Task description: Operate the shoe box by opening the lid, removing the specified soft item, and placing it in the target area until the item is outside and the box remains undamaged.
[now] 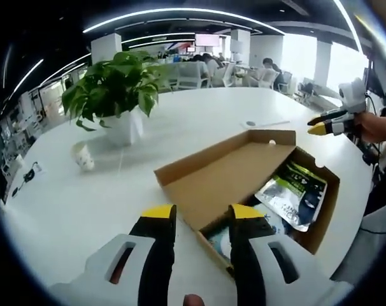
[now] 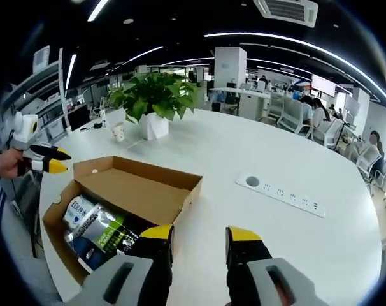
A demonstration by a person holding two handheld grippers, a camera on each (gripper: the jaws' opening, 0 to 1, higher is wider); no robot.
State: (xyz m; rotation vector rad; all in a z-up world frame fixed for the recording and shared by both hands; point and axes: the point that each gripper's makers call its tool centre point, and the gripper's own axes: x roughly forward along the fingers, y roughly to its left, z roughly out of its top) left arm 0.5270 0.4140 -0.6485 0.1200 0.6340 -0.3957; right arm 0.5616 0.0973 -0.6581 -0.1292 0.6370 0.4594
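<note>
A brown cardboard shoe box [image 1: 325, 213] lies on the white table with its lid flap [image 1: 225, 173] folded open. Inside it lies a soft dark pouch with green print [image 1: 295, 193], with a blue and white packet [image 2: 78, 209] beside it. My left gripper [image 1: 202, 213] hovers open at the box's near corner, with nothing between its yellow-tipped jaws. My right gripper [image 2: 200, 234] is open too, above the table at the box's [image 2: 58, 224] other side, near the lid flap [image 2: 142, 191]. Across the box, each view catches the other hand-held gripper: the right gripper [image 1: 328, 123] and the left gripper [image 2: 45, 159].
A leafy plant in a white pot [image 1: 116, 102] and a small paper cup [image 1: 83, 156] stand on the table beyond the box. A power socket strip [image 2: 282, 191] is set into the tabletop. Chairs and people sit at the far end of the office.
</note>
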